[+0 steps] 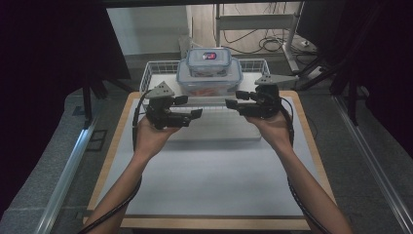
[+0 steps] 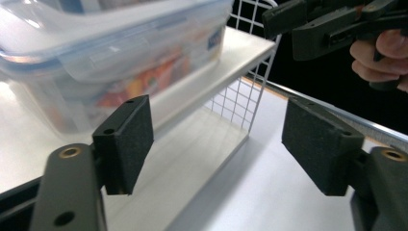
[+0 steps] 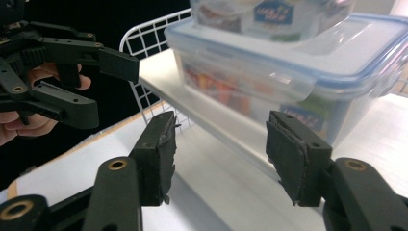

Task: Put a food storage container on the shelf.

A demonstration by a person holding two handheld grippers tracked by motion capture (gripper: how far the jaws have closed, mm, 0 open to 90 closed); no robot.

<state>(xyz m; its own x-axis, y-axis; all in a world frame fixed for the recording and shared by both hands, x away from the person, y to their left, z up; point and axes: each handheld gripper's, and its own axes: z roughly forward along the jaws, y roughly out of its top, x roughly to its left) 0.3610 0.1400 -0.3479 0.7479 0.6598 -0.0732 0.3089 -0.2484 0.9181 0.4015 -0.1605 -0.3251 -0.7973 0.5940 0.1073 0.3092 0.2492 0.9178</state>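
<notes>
your left gripper [image 1: 193, 107] sits at the left, just in front of the white wire basket shelf [image 1: 155, 68], jaws released with nothing between the pads, pointing toward the middle. in the left gripper view the large clear plastic lidded container with blue rim [image 2: 110, 57] rests on the shelf's white board, ahead of the left pad and apart from it. in the high view the small clear lidded container with a red label [image 1: 209, 61] is stacked on the large one's lid, mid shelf. your right gripper [image 1: 234, 99] is at the right, also just in front of the shelf, jaws apart and empty, facing the left one, tips near but not touching. both hover over the white table mat [image 1: 204, 180].
</notes>
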